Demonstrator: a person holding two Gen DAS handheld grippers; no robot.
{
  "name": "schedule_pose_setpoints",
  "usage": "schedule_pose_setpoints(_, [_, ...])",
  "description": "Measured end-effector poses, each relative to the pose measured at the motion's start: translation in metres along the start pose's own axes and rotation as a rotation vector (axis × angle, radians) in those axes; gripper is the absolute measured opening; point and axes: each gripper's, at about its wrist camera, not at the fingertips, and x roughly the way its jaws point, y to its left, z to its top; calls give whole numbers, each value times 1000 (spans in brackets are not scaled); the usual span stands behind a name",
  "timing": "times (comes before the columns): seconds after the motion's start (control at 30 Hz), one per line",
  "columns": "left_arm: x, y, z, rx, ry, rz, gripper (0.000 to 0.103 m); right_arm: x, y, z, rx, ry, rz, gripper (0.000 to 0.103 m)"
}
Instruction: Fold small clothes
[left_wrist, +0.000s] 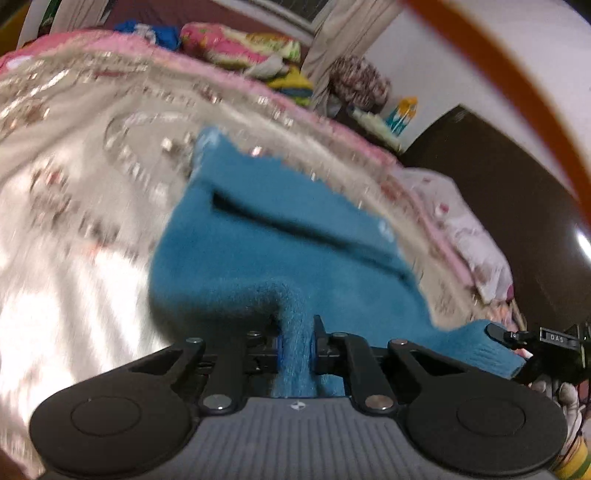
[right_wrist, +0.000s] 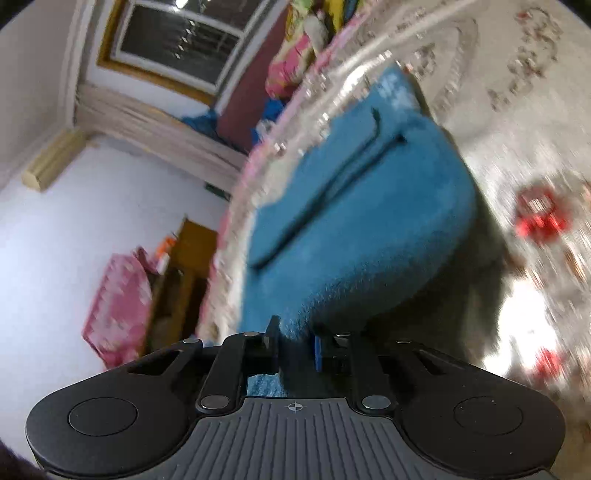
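A small teal fleece garment lies on a cream patterned bedspread, its near edge lifted off the bed. My left gripper is shut on a bunched fold of that near edge, and the fabric stands up between its pads. In the right wrist view the same teal garment stretches away from the camera, with my right gripper shut on another part of its near edge. The right gripper's black fingertip shows at the far right of the left wrist view, pinching a ribbed teal cuff.
The bedspread fills most of both views, with red flower prints on it. Piled colourful bedding lies at the far side of the bed. A window, a white wall and a wooden cabinet are beyond the bed's edge.
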Motion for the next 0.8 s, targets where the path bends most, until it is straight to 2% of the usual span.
schedule_pose_setpoints(0.13, [15, 1, 33, 6, -75, -1, 17, 6, 13, 30, -29, -74, 40, 16])
schedule_pose_setpoints(0.43, [74, 8, 111, 13, -195, 37, 17, 39, 7, 106, 13, -212, 31, 16])
schedule_pose_setpoints(0.67, [134, 31, 136, -19, -171, 134, 17, 81, -16, 155, 85, -258, -42, 16])
schedule_pose_setpoints(0.8, [148, 44, 137, -49, -159, 151, 17, 111, -35, 172, 133, -249, -110, 16])
